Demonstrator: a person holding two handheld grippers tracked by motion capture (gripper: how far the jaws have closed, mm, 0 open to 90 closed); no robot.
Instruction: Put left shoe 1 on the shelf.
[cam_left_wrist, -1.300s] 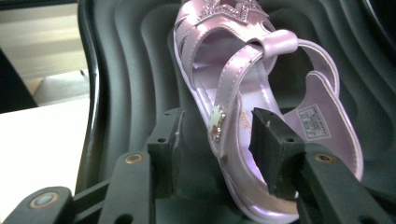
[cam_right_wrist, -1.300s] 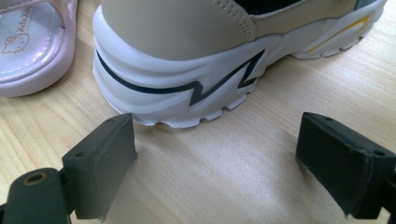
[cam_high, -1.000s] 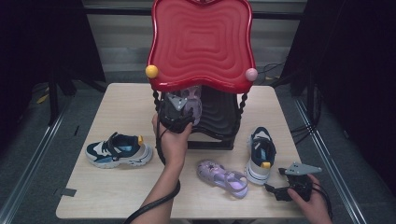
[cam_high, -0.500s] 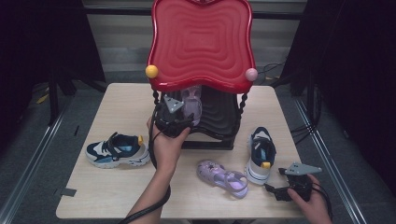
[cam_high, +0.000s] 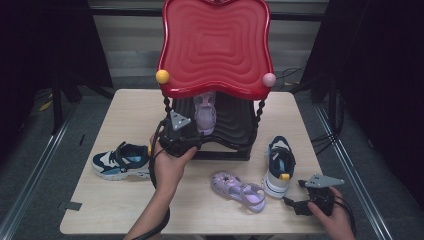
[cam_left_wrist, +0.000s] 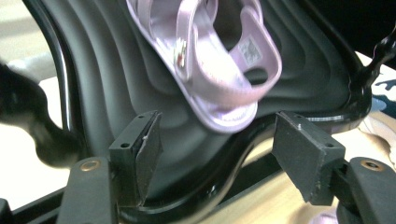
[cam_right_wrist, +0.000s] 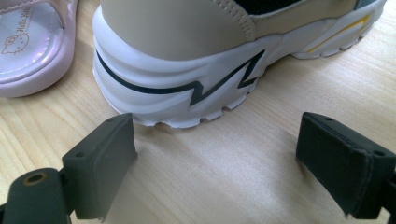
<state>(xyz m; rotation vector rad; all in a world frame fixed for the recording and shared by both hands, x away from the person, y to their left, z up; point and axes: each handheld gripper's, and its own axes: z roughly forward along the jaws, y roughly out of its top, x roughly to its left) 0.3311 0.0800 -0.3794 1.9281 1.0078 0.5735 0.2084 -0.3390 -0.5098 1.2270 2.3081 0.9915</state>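
One lilac sandal (cam_left_wrist: 210, 70) leans on the sloped black shelf (cam_left_wrist: 116, 84), at 12 o'clock from our spread, empty left gripper (cam_left_wrist: 217, 158). We judge it could slide off. Right gripper (cam_right_wrist: 215, 163) rests spread by the sneaker (cam_right_wrist: 196, 60).

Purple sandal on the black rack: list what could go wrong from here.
1. The purple sandal lies tilted on the rack's wavy slope, its end near the front lip; it may slide off.
2. The left gripper is open, with jaws just below the sandal; pulling back carelessly could snag it.
3. The right gripper is open close to the white sneaker and could nudge it.
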